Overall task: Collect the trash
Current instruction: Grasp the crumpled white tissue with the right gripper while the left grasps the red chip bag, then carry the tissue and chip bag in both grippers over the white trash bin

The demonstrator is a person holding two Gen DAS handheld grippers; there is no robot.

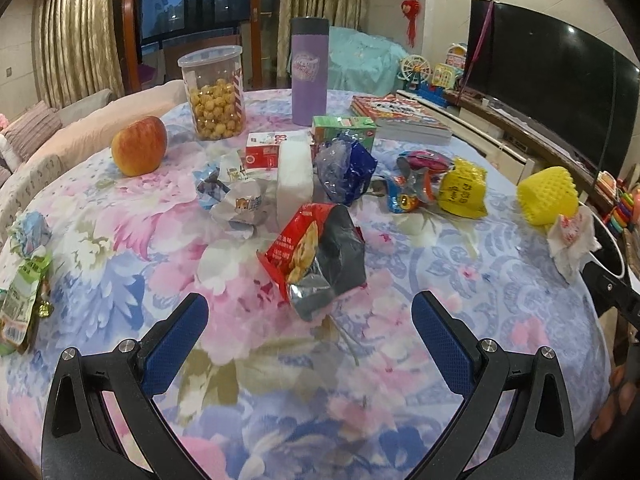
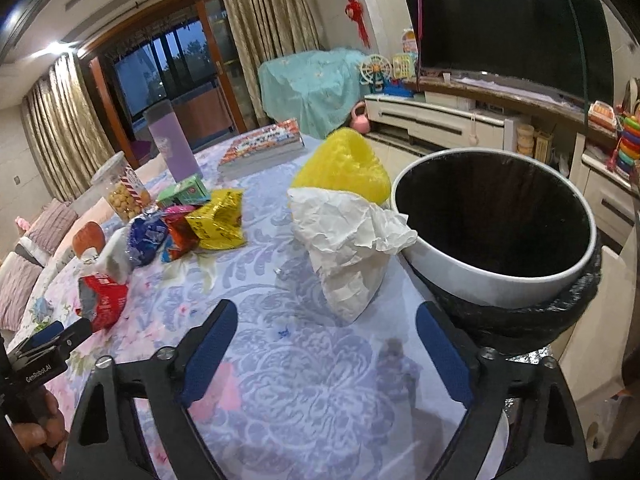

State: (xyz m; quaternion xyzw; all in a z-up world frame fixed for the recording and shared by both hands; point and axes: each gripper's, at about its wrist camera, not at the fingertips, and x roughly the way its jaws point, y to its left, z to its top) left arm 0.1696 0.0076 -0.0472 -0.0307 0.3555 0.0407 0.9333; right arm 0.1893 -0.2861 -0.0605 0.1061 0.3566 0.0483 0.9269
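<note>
Left gripper (image 1: pixel 310 324) and right gripper (image 2: pixel 326 334), each with two blue pads spread apart, empty. On the floral tablecloth (image 1: pixel 420 280): one red snack wrapper (image 1: pixel 316 252) just ahead of the left gripper, one yellow wrapper (image 1: pixel 462 188), one crumpled tissue (image 2: pixel 344 240) touching the one white bin (image 2: pixel 472 276), one apple (image 1: pixel 139 146).

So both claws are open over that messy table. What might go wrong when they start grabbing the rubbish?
Three guesses:
1. The red snack bag in front of the left gripper gapes open, so crumbs might spill.
2. The apple and popcorn jar stand near the wrappers and might be taken for trash.
3. The crumpled tissue touches the bin at the table edge; a clumsy grab by the right gripper might push it off the table.
</note>
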